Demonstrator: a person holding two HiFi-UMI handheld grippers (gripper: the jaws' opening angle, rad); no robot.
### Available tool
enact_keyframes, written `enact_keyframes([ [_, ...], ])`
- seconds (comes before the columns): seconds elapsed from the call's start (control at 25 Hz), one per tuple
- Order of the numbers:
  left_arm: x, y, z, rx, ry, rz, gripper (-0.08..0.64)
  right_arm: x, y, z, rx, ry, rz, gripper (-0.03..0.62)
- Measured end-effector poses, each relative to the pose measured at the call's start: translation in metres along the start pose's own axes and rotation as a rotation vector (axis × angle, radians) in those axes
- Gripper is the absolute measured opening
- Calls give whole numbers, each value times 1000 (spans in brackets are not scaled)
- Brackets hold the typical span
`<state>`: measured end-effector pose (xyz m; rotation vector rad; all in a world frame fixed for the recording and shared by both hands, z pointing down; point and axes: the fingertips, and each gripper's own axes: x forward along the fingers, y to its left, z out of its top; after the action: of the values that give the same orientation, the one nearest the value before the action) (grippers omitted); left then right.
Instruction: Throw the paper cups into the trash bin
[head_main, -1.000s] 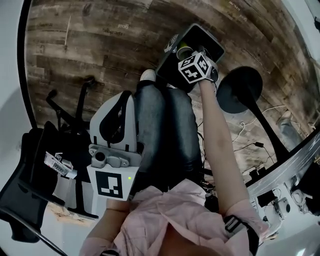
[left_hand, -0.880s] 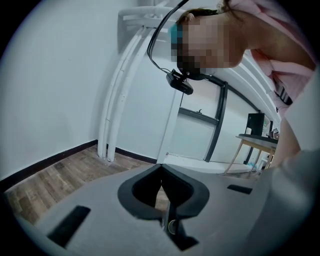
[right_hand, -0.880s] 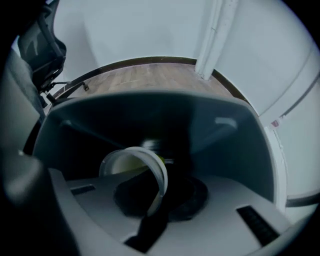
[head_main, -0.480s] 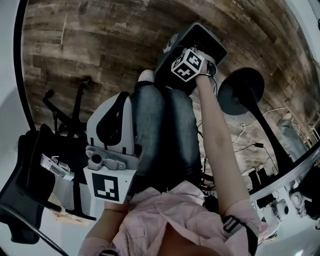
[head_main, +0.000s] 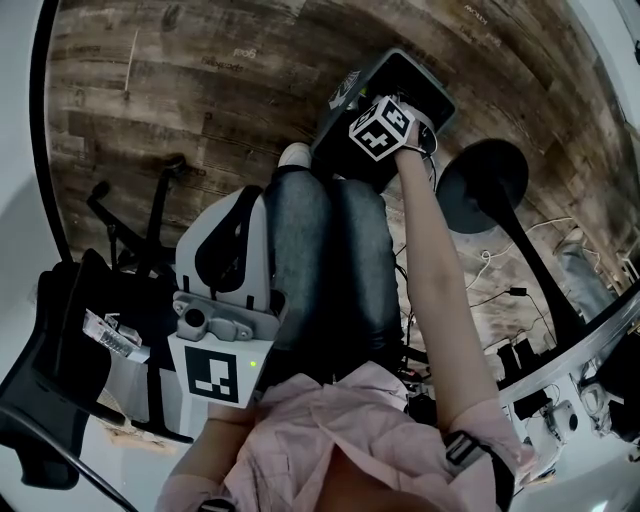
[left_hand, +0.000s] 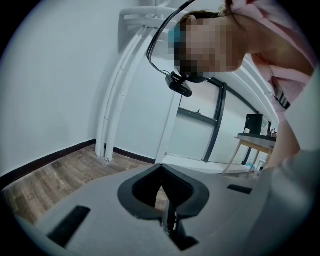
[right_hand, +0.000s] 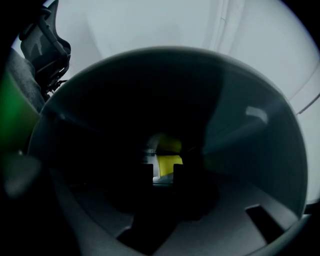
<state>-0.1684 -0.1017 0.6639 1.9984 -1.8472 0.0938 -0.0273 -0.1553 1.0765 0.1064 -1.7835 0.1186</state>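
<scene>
The right gripper (right_hand: 162, 172) is clamped on a yellow paper cup (right_hand: 167, 165), tips over the trash bin (head_main: 420, 85). Best to part the jaws fully before lifting away. The left gripper (left_hand: 167, 220) is closed and empty. A second ago the cup showed beyond the marker cube (head_main: 383, 128); now it is covered.

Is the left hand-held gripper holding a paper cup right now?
No, the left hand-held gripper has its jaws pressed together with nothing between them.
</scene>
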Motion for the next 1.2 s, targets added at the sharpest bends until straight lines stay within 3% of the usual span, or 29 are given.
enact_keyframes([
  [0.2,-8,0,14,-20,15,7,15,-23,-2,-1,117,-22,-21,126],
  [0.32,-18,-8,32,-29,43,0,15,-59,-11,7,241,-94,-84,46],
  [0.6,-39,-32,85,-33,90,-32,15,-154,-31,23,440,-237,-224,31],
  [0.88,-44,-59,138,-32,91,-69,15,-223,-40,24,514,-269,-274,29],
  [1.2,-55,-77,173,-16,93,-89,15,-270,-38,24,566,-285,-290,28],
])
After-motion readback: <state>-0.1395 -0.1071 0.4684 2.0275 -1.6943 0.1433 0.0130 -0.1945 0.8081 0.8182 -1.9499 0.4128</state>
